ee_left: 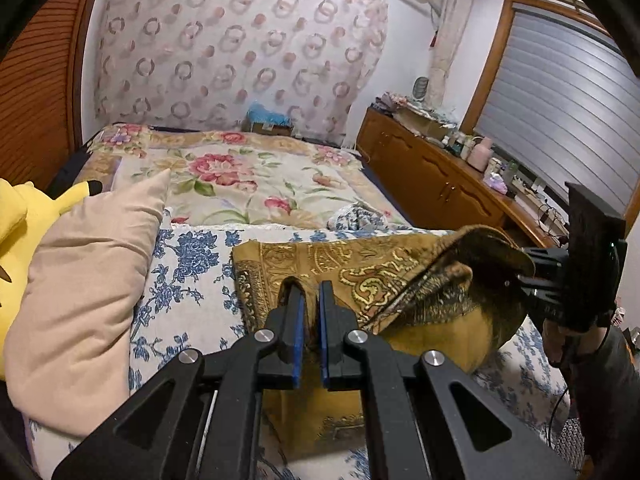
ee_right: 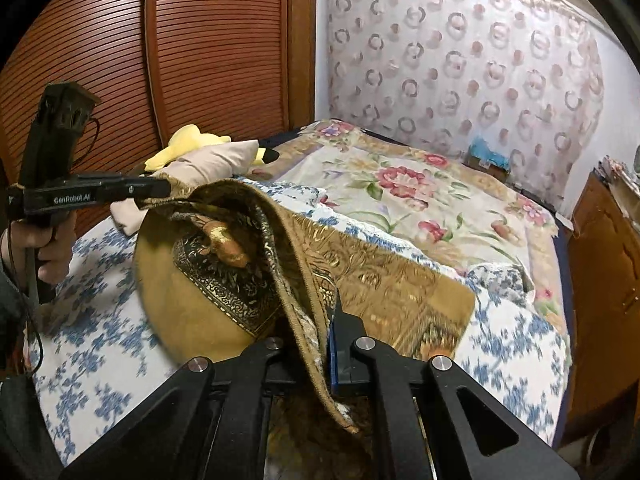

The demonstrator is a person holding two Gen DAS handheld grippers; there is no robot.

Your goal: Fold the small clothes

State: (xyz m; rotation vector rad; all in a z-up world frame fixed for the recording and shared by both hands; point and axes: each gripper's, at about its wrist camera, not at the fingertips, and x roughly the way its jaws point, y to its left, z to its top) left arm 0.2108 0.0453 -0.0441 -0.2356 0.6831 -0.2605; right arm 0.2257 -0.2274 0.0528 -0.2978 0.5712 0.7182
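Black gripper arms fill the bottom of both views: the left gripper [ee_left: 310,300] has its blue-padded jaws nearly closed on a fold of the gold cloth [ee_left: 360,268], while the right gripper [ee_right: 326,320] is clamped on another edge that drapes over and hides one finger. Only the left view shows the wooden cabinet [ee_left: 424,172] and window blind [ee_left: 560,100]; only the right shows the hand [ee_right: 52,240]. Patterned gold with a dark border, the cloth is lifted between both grippers above the blue-flowered bedspread [ee_left: 188,264].
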